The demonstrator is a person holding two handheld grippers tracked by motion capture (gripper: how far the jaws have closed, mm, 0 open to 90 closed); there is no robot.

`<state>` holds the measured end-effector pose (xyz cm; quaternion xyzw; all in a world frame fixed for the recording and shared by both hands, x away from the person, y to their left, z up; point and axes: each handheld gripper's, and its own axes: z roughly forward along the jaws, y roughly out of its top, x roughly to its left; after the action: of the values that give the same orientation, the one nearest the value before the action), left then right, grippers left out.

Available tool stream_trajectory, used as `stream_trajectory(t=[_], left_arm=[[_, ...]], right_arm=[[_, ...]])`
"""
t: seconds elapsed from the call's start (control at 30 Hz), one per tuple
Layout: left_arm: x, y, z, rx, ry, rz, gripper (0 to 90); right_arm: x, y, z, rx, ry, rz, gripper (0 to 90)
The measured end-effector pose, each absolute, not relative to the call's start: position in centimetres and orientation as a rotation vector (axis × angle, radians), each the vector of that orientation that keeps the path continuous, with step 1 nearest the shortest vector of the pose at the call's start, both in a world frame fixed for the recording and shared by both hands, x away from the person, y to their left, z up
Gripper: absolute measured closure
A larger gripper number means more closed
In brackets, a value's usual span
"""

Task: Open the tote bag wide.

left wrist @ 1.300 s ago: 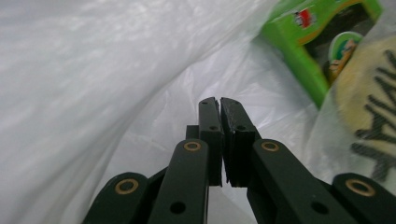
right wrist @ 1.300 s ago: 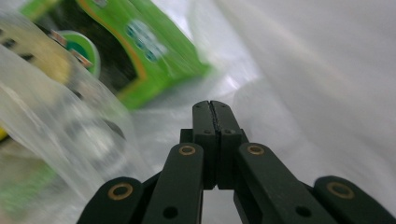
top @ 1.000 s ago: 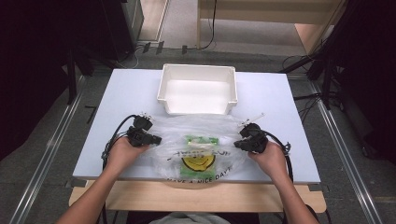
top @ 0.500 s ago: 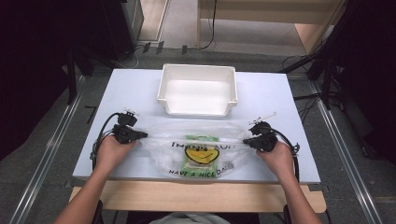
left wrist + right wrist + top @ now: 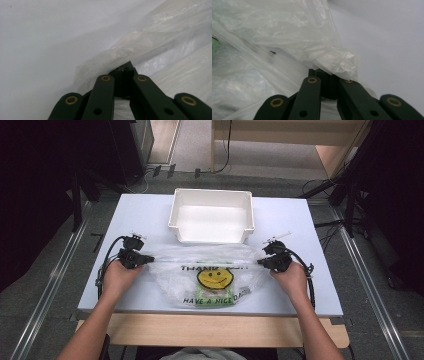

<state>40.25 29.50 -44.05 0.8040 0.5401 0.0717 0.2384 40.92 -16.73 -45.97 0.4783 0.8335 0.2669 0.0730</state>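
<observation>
Bag: clear plastic bag [image 5: 210,277] with a smiley print lies flat on the bench [image 5: 300,220], just in front of the white bin [image 5: 211,215].
Left hand-held gripper: [image 5: 148,260] at the bag's left end, jaws clamped together on a bunched fold of film [image 5: 110,58].
Right hand-held gripper: [image 5: 261,262] at the bag's right end, jaws likewise closed on a gathered corner of film [image 5: 337,61].
Key relation: the bag's long axis runs left to right between the two grippers, its top edge pulled into a taut line from one to the other; each hand is at its own end, neither nearer the middle. The bin lies straight beyond that line.
Judgement: the mouth looks stretched for lifting or carrying toward the bin.
Hard to read: something green and yellow sits inside the bag; cannot tell what it is. How much film each grip has stays unclear.
</observation>
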Motion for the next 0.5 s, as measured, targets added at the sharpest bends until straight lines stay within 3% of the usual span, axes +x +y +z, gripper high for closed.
stream_trajectory(t=[0.5], left_arm=[[41.3, 30.03, -44.43, 2.117, 1.49, 0.176, 90.0]], right_arm=[[40.88, -16.8, -46.05, 1.451, 2.47, 0.813, 90.0]])
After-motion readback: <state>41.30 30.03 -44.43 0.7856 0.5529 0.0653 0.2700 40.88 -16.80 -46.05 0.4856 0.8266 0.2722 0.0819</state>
